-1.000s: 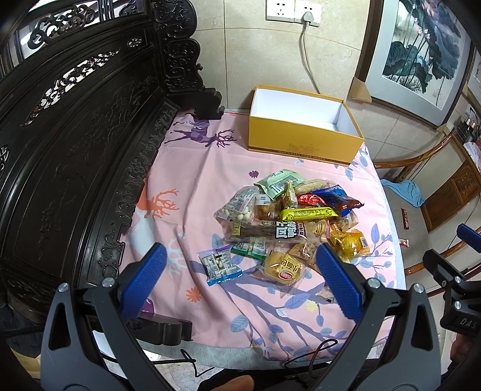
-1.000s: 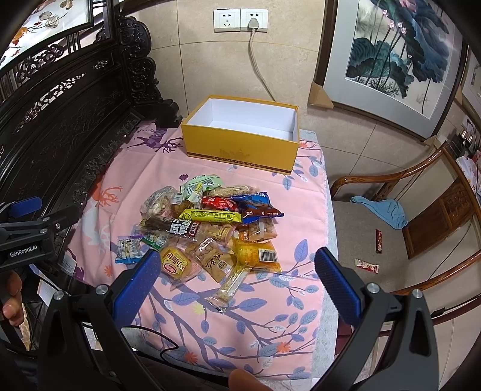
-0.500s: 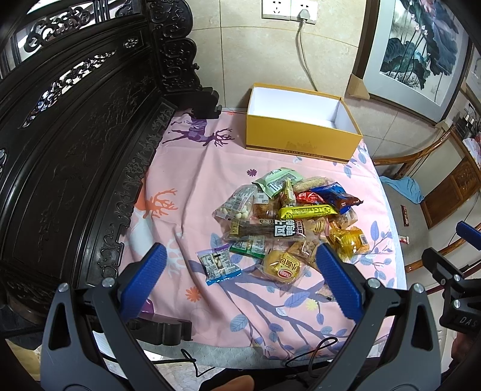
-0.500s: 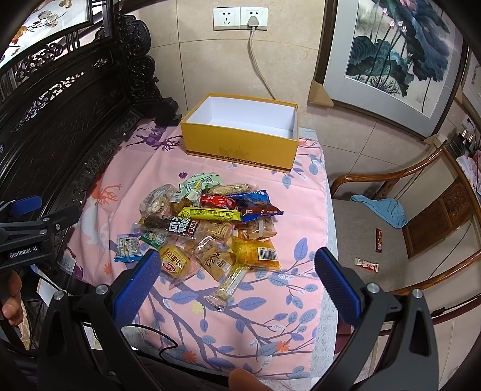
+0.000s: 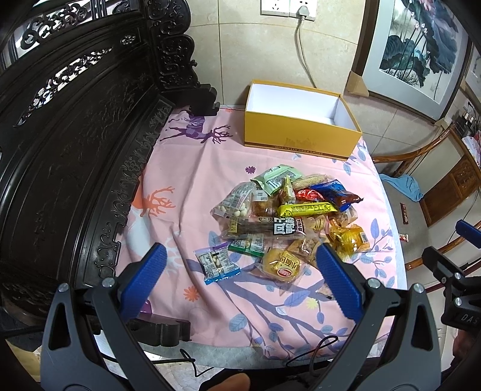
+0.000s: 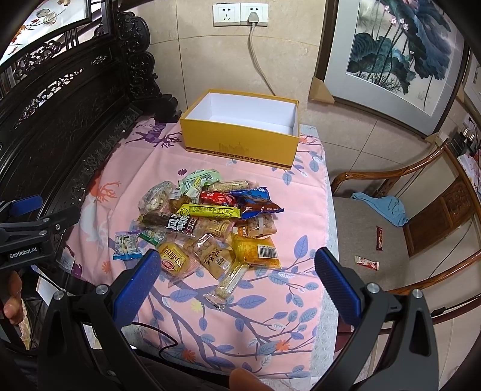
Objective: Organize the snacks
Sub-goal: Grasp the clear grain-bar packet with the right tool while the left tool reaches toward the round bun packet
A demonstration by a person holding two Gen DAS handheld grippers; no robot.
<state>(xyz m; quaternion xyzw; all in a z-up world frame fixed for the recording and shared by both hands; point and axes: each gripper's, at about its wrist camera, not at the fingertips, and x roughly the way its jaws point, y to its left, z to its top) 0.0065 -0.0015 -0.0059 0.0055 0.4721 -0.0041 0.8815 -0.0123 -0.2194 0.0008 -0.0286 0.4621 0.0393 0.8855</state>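
A pile of wrapped snacks lies in the middle of a pink cloth; it also shows in the right wrist view. An open, empty yellow box stands behind the pile; it also shows in the right wrist view. A blue-edged packet lies apart at the pile's near left. My left gripper is open and empty, above the near edge of the cloth. My right gripper is open and empty, just short of the pile's near side.
Dark carved wooden furniture runs along the left of the cloth. A wooden chair with a blue cloth and two small packets stands to the right. A wall, sockets and a framed painting are behind the box.
Both views have shifted slightly; the box and snacks sit a little lower in the left wrist frame. Nothing has been grasped or moved.
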